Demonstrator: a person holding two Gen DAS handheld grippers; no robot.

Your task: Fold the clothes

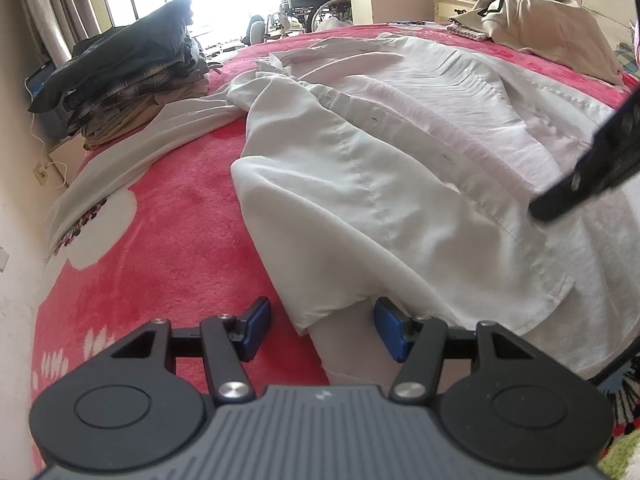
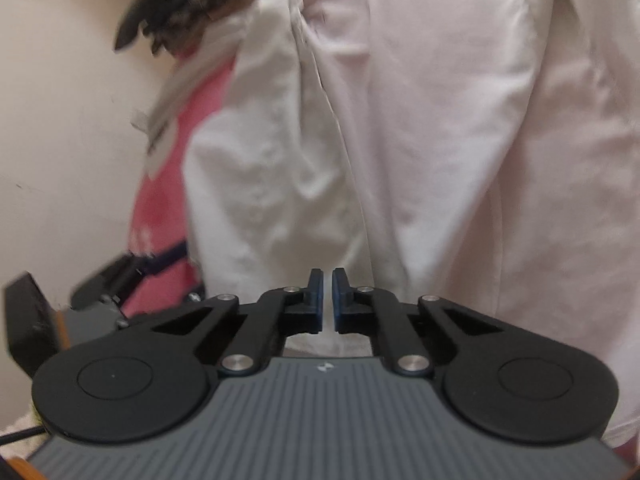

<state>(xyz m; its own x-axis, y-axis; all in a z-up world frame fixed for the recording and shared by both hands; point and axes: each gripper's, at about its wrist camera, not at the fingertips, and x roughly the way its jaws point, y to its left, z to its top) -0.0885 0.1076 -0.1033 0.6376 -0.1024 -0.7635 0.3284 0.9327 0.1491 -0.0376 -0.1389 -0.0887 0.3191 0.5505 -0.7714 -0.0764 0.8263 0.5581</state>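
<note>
A white button-up shirt [image 1: 400,152] lies spread on the pink blanket [image 1: 168,232], with one sleeve stretched toward the left. My left gripper [image 1: 323,326] is open low over the shirt's near hem. A corner of the hem lies between the blue pads [image 1: 256,328], which do not press on it. My right gripper [image 2: 327,300] is shut over the pale cloth of the shirt [image 2: 440,140], its pads nearly touching, and I see no fold caught between them. In the left wrist view one black finger of the right gripper [image 1: 576,180] hangs above the shirt's button strip.
A stack of folded dark and plaid clothes [image 1: 132,76] sits at the bed's far left corner. A beige garment [image 1: 548,28] lies bunched at the far right. A wheelchair [image 1: 320,4] stands beyond the bed by the bright window. A wall [image 2: 60,140] runs along the left.
</note>
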